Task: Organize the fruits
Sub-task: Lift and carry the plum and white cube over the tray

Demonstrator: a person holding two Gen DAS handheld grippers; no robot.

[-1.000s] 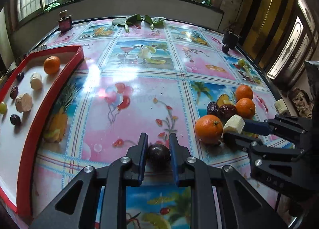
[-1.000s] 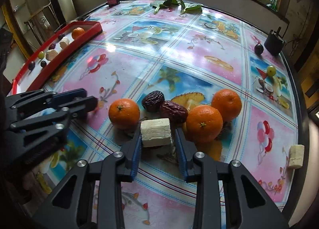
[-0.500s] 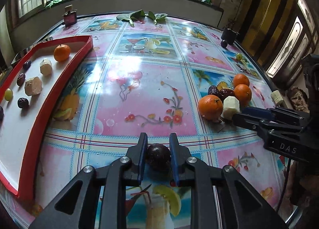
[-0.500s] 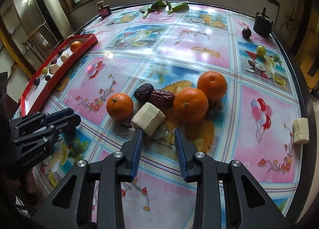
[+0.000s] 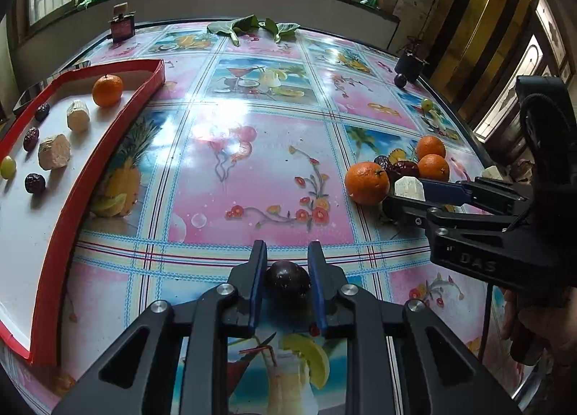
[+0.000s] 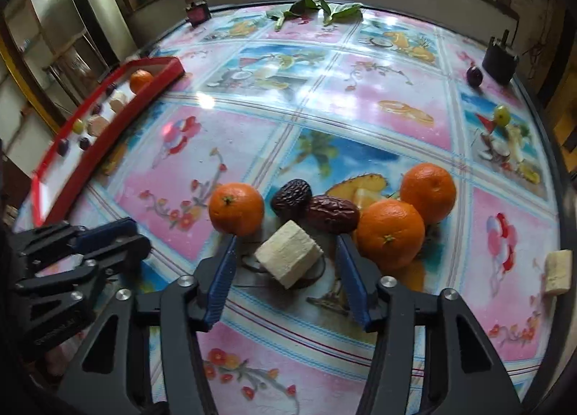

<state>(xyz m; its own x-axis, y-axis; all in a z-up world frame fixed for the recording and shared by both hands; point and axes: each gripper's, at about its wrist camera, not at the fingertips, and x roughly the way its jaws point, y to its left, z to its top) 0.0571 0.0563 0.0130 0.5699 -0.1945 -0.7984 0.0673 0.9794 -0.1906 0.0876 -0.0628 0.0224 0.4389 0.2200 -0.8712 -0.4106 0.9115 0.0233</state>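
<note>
The pale cube (image 6: 288, 254) lies on the table (image 6: 324, 97) just in front of the two dates (image 6: 313, 204), between the near orange (image 6: 236, 208) and the big orange (image 6: 390, 232), turned cornerwise to the right gripper (image 6: 286, 258). Its jaws are opening and stand clear of both sides of the cube, touching nothing. The cube looks light, firm and a little crumbly, probably best taken across two flat faces, not corners. A second ago the jaws sat close beside it; now they are wider and the cube has twisted. Left of the dates, the left gripper (image 5: 287, 279) stays clenched on a dark round fruit (image 5: 287, 277), smooth and likely slippery, well short of the red tray (image 5: 108, 148).
</note>
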